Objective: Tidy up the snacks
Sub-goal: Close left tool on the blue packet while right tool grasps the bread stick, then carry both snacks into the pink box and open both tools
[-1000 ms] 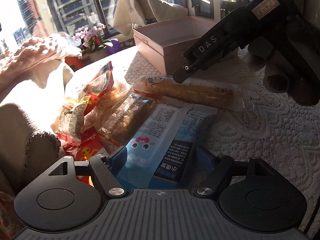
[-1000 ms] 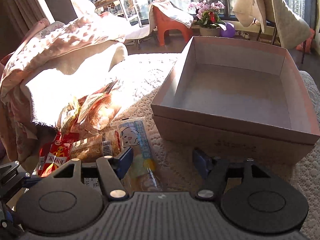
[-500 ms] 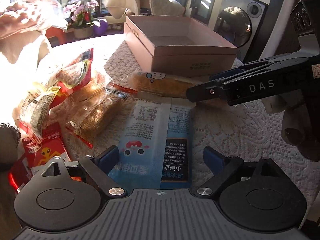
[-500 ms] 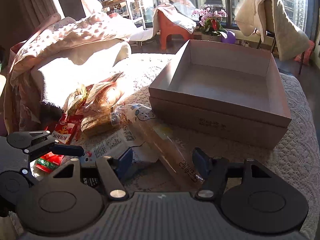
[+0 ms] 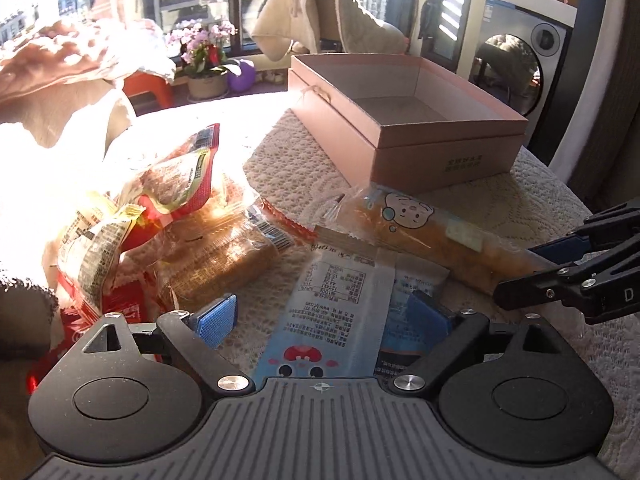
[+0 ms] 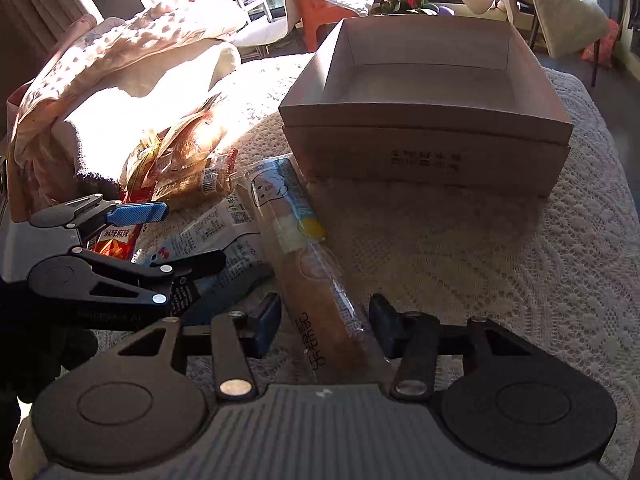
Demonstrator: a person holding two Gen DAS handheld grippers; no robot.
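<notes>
While both grippers sit low over the lace cloth, nothing has gone into the box yet.

Right gripper: fingers spread wide, one either side of the near end of the long bread stick; the wrapper lies between the pads without being pinched — it looks lined up for a grasp along the stick's length.

Left gripper: also wide open, straddling the flat blue packet, which lies on the cloth under it; no hold on it.

Box: open, pink, empty, at the far side of the cloth; the far end of the bread stick lies close to its front wall, so the carry would be short.

Other snacks: a brown cake pack and a red-and-green bag are heaped to the left, partly overlapping — likely left for later since the two flat, loose items are easier to take first.

Left view only: shows the right gripper's tips reaching the stick's end from the side, and a washing machine behind the box.

Right view only: shows the whole empty box floor, the red sachet beside the left gripper, and both of the right gripper's pads clear of the wrapper.
</notes>
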